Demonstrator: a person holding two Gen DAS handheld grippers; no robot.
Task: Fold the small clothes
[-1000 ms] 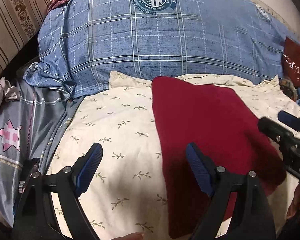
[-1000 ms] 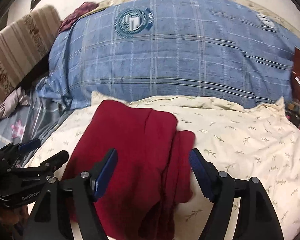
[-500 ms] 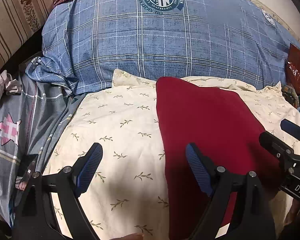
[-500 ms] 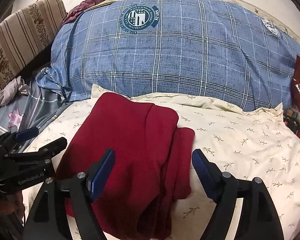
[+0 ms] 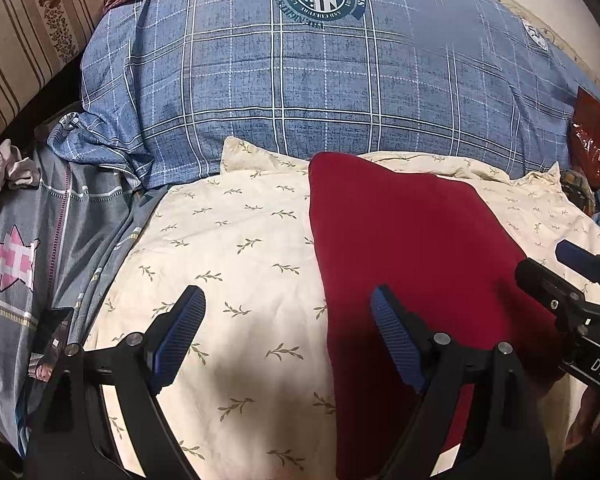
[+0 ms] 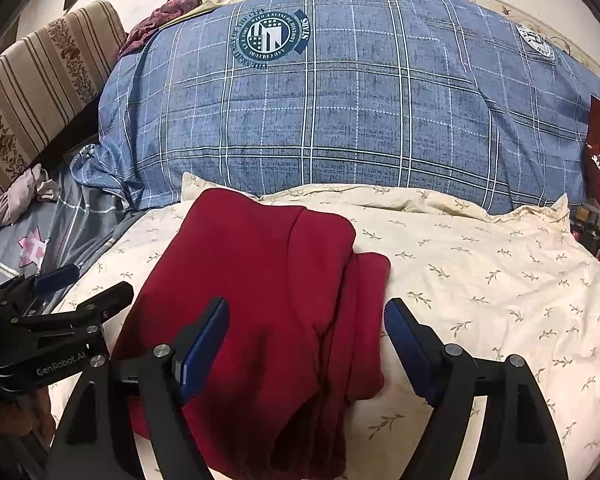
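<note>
Item: red garment (image 6: 260, 300), folded, lying on the cream leaf-print pillow (image 6: 480, 272). Left gripper (image 5: 284, 340) and right gripper (image 6: 306, 344): jaws apart, empty. Risk: a careless snag would likely undo the loose folded layers.

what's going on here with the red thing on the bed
A person with a gripper in each hand is folding a dark red garment laid on a cream leaf-print pillow. It already lies folded in layers. The left gripper and the right gripper are both open above it, holding nothing.
</note>
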